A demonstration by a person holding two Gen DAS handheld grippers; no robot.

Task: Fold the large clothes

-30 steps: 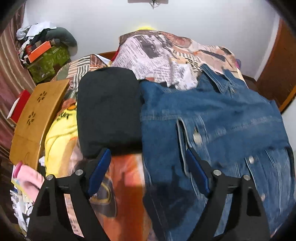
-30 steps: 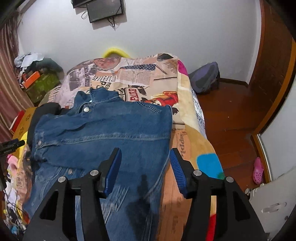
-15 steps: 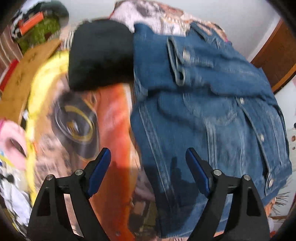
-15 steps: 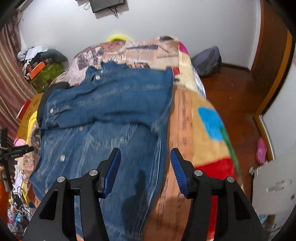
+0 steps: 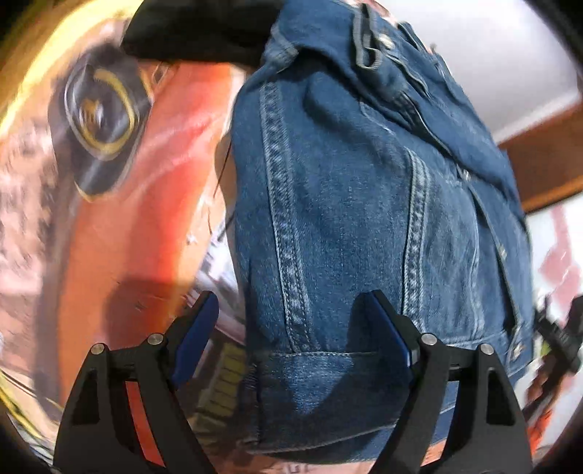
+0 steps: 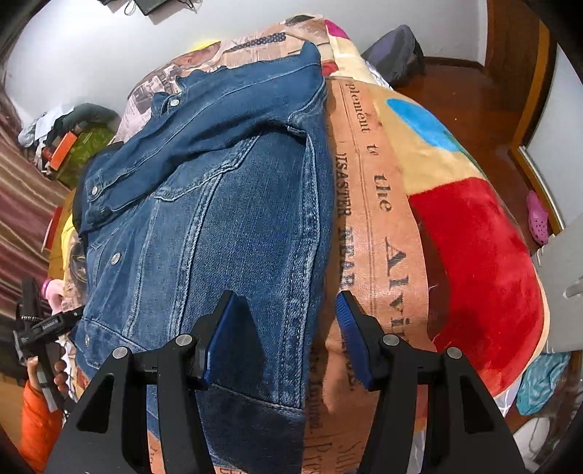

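While the blue denim jacket [image 6: 233, 204] lies face up on the bed, spread over the printed fleece blanket [image 6: 382, 204], I judge the folding only partly done. One sleeve is laid across the chest of the jacket, just below its collar, so the sleeves look tucked in; the body below that is at full length, and its bottom hem is not yet lifted. That lengthwise fold is what I reckon remains, along with squaring up the finished bundle.

My left hand-held gripper [image 5: 291, 337] hangs just above the jacket's near hem at its left corner, jaws wide apart, one blue pad over the blanket beside the jacket's edge and the other over the denim; nothing is pinched. My right hand-held gripper [image 6: 278, 337] sits over the opposite hem corner, jaws parted about halfway, straddling the jacket's right side seam with one pad above denim and one above blanket, empty as well. I cannot tell whether any pad touches the cloth.

Beyond the jacket's left shoulder lies a black folded garment [image 5: 204, 29], touching the denim.
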